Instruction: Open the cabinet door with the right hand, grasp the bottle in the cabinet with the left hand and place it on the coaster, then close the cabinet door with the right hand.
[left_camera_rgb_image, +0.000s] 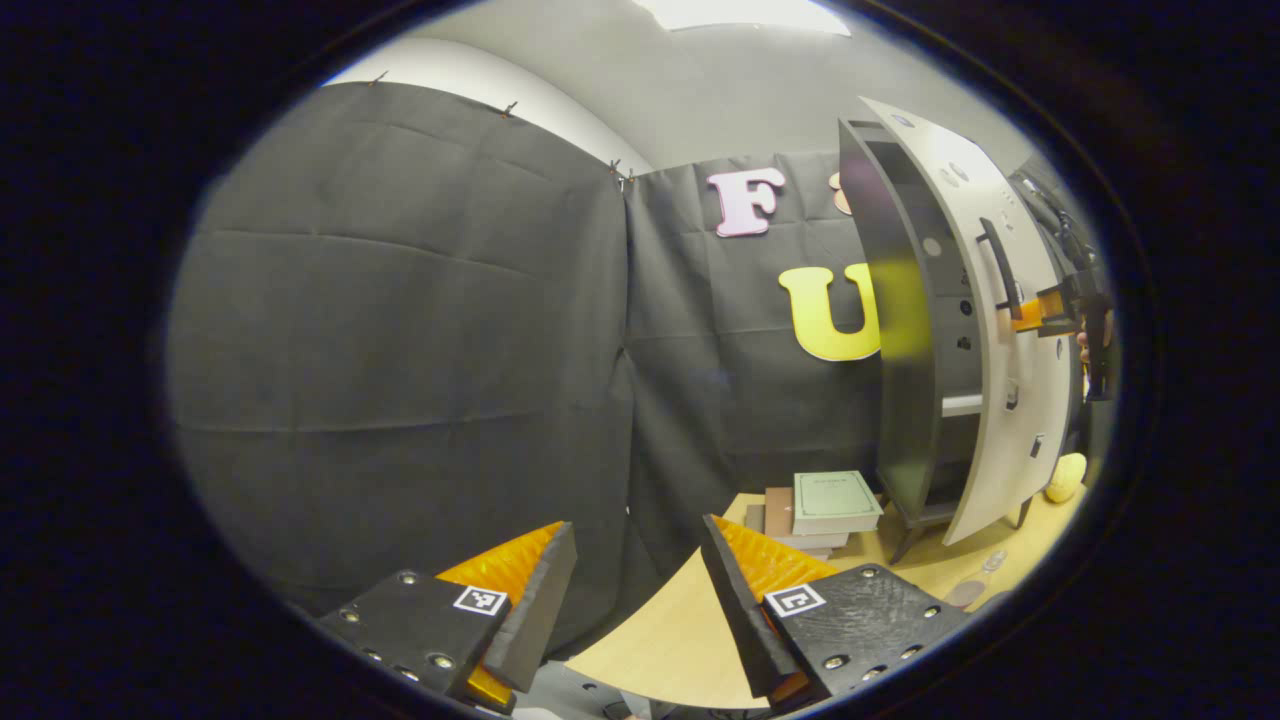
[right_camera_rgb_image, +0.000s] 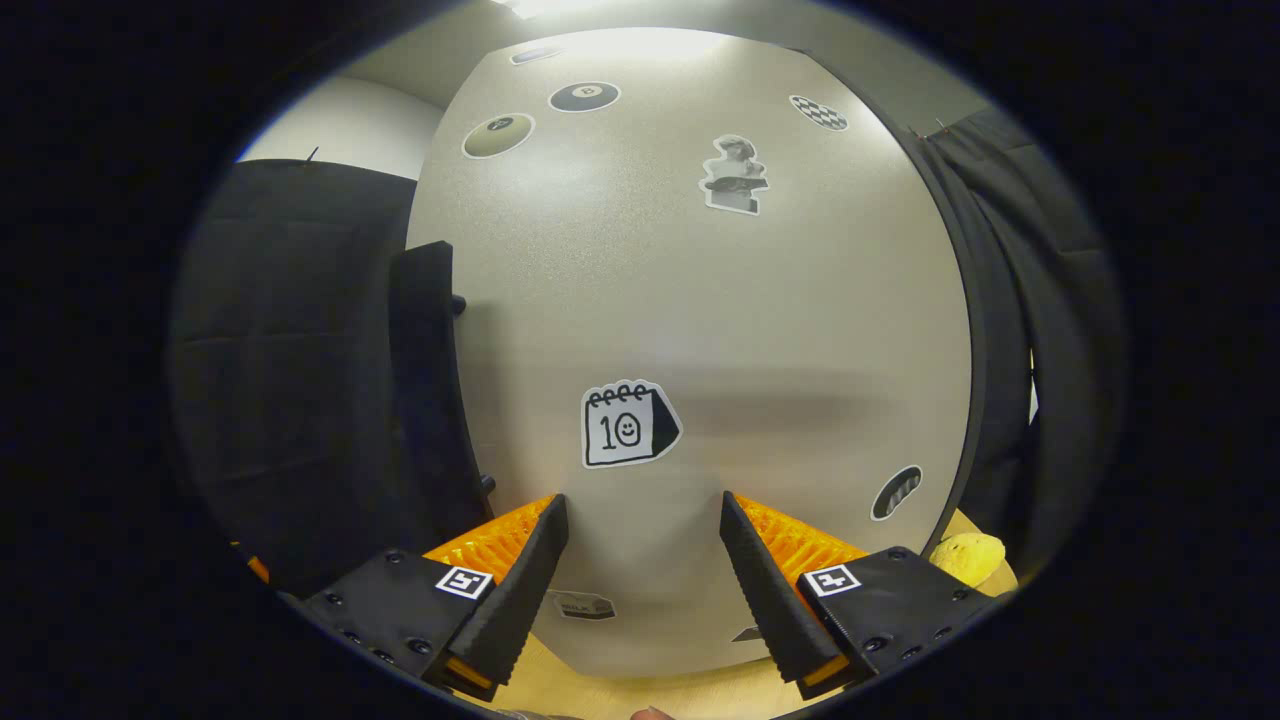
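L claw spread, holding nothing, above edge of pale wood surface. R claw spread, close to front of light grey stickered cabinet door; door partly open, black bar handle just L of my fingers. Bottle: can't tell where.

The door carries a calendar sticker marked "10". An 8-ball sticker near the top edge shows "8". Other sticker text is illegible.
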